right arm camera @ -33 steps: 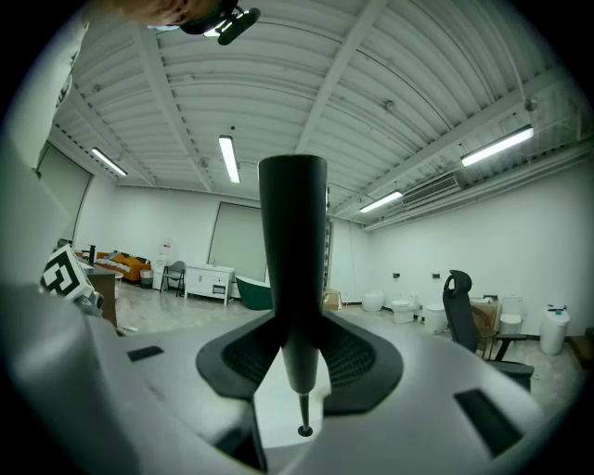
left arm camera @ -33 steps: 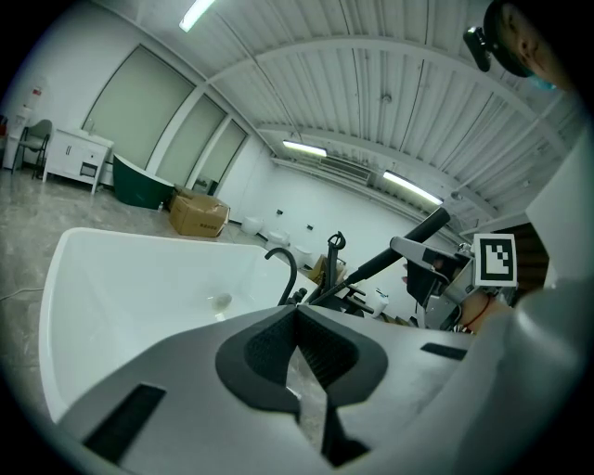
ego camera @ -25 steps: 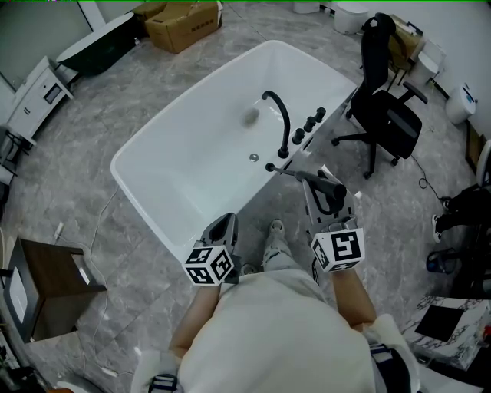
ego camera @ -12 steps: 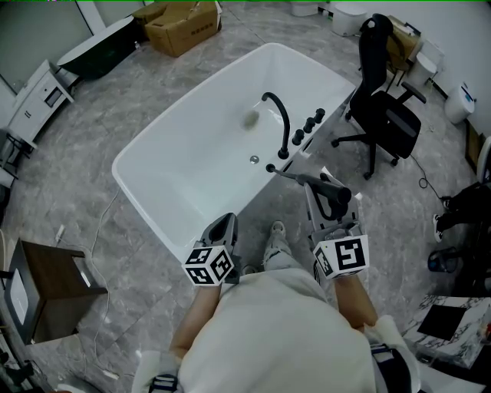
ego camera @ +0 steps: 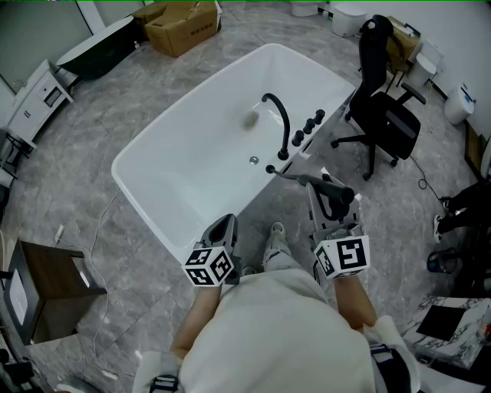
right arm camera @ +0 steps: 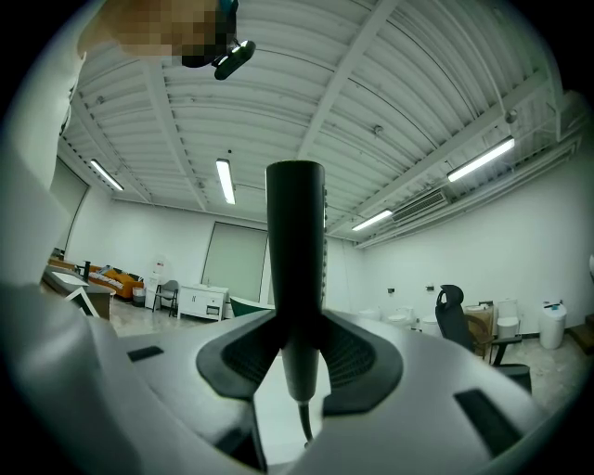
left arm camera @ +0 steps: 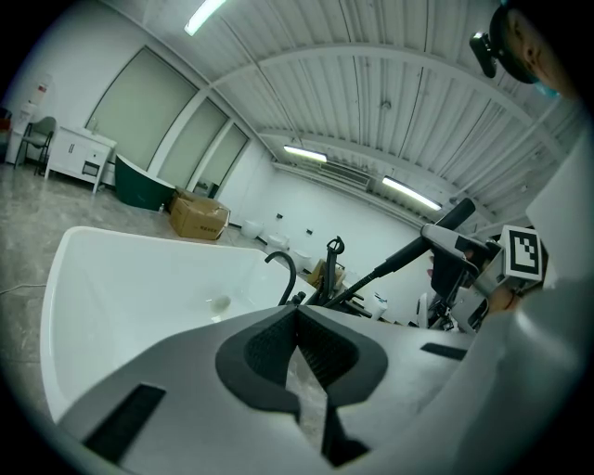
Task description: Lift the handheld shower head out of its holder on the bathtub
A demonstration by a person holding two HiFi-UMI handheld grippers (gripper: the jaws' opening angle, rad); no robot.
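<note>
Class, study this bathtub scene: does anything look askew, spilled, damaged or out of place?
The black shower head stands askew: clamped in the right tongs, it slants out over the floor from the bathtub rim instead of standing upright by the taps. Nothing looks spilled or damaged.

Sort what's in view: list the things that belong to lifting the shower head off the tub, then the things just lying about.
Belongs to the job: handheld shower head, clamped in the right tool; white bathtub.

Just lying about: cardboard box; black office chair; dark wooden side table.
</note>
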